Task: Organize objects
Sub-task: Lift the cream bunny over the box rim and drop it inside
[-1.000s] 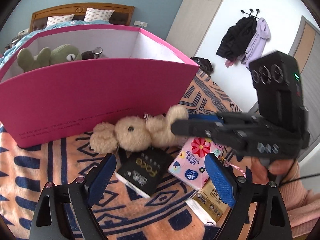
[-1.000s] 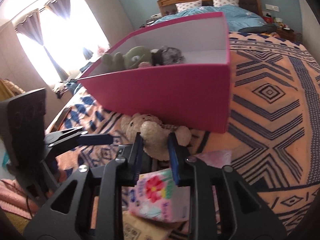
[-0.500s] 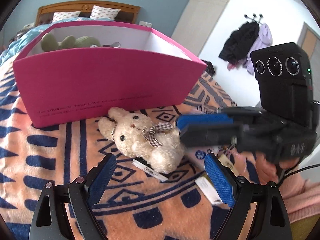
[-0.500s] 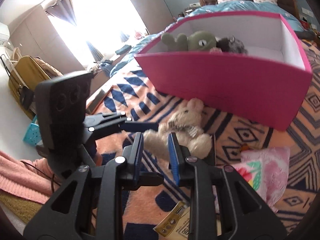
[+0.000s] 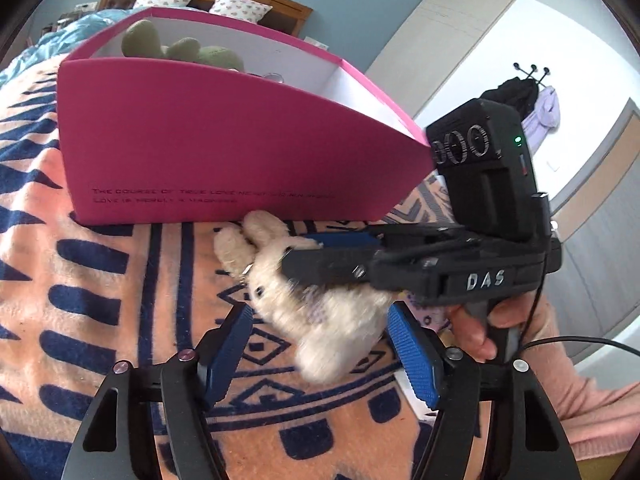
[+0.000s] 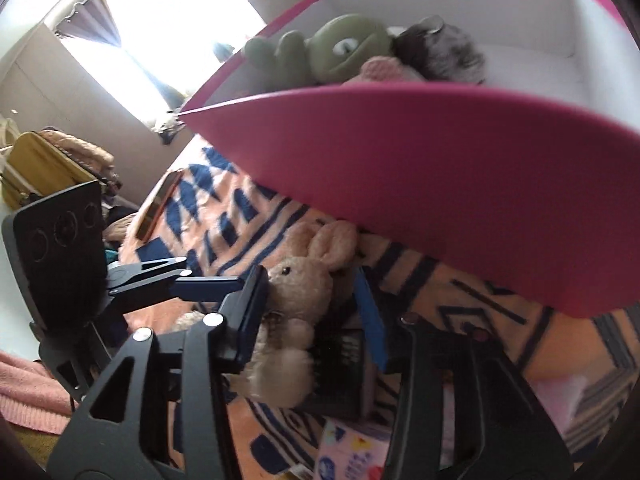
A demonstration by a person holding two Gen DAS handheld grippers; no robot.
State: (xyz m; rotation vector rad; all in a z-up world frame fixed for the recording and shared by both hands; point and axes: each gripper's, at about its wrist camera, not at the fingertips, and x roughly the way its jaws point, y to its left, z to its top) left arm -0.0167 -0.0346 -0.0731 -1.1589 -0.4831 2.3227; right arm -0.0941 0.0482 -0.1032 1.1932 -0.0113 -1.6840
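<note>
The cream plush rabbit [image 5: 320, 312] lies on the bed blanket [image 5: 120, 320] before the pink box [image 5: 200, 152]. Left tongs [image 5: 318, 354] have been narrowing, right tongs [image 6: 312, 312] widening — both straddle it ungripped. Only the right view shows its face and the frog plush [image 6: 340, 48].

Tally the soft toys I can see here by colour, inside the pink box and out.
Cream: 1, the plush bunny on the blanket in front of the pink box.
Green: 1, the frog plush in the box.
Grey: 1, the furry toy in the box.
Pink: 1, a plush, mostly hidden, in the box.
Total: 4
</note>
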